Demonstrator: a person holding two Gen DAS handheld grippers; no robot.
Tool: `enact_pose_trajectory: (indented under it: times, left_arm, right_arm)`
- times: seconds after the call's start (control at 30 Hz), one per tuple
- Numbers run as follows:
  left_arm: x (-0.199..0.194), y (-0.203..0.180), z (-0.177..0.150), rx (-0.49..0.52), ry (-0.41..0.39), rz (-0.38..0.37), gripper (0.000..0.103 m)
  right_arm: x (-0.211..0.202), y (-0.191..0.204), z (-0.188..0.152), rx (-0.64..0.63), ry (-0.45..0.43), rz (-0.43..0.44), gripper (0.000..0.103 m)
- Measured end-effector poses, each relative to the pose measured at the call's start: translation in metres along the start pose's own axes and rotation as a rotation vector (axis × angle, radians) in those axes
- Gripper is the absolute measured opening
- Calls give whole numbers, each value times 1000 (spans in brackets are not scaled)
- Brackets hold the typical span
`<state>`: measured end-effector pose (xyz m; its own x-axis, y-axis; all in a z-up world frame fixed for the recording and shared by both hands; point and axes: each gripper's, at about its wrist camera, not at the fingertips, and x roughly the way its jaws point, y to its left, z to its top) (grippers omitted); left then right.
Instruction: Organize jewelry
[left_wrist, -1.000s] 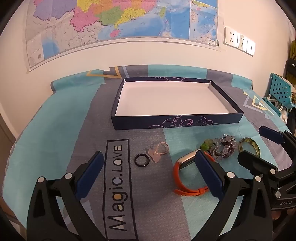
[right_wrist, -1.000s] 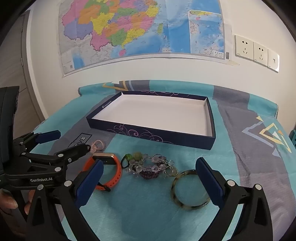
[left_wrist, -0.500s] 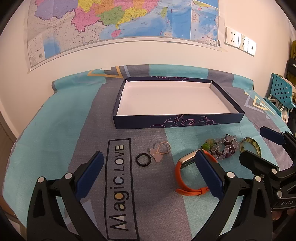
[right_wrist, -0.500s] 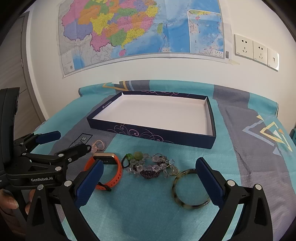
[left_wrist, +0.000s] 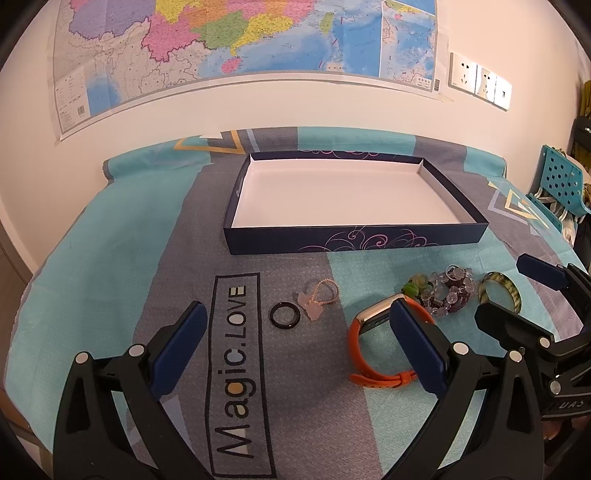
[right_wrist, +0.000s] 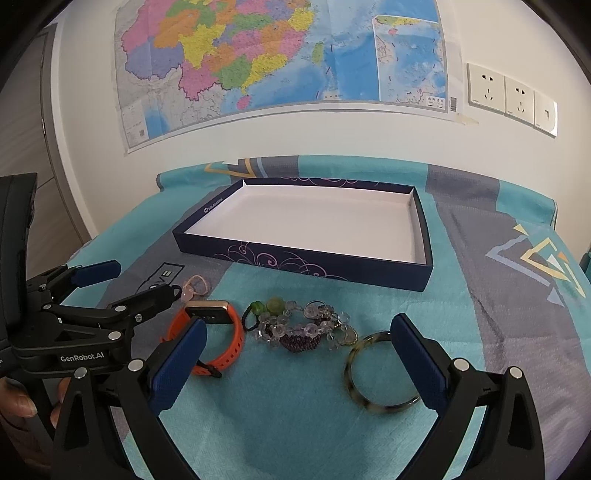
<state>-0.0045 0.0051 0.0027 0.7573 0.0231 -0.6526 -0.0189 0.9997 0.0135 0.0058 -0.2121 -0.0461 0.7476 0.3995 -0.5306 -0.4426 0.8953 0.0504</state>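
Observation:
A dark blue box lid (left_wrist: 354, 243) (right_wrist: 303, 266) with a white, empty inside lies at the back of the bed. In front of it lie a black ring (left_wrist: 283, 315), a pink charm on a cord (left_wrist: 317, 301) (right_wrist: 195, 287), an orange smart band (left_wrist: 373, 354) (right_wrist: 225, 339), a beaded bracelet cluster (left_wrist: 447, 290) (right_wrist: 303, 326) and a mottled bangle (left_wrist: 500, 286) (right_wrist: 373, 376). My left gripper (left_wrist: 295, 347) (right_wrist: 142, 280) is open near the ring and band. My right gripper (right_wrist: 295, 358) (left_wrist: 506, 290) is open above the beads and bangle. Neither holds anything.
A teal and grey bedspread (left_wrist: 110, 266) with "Magic.LOVE" lettering (left_wrist: 234, 373) covers the surface. A map (right_wrist: 277, 55) and wall sockets (right_wrist: 511, 98) are on the wall behind. A teal perforated basket (left_wrist: 561, 184) stands at the right. A hand (right_wrist: 22, 402) holds the left gripper.
Both views have drifted slightly back, so the jewelry sits a little farther from the fingers. Nothing on the bed has moved, and both grippers stay open.

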Motion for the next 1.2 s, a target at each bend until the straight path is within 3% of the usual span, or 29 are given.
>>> enact_pose_trajectory:
  times: [1.2]
  left_arm:
    - [5, -6, -8, -5, 18, -1, 97]
  right_arm:
    - [3, -2, -3, 17, 6, 4, 96]
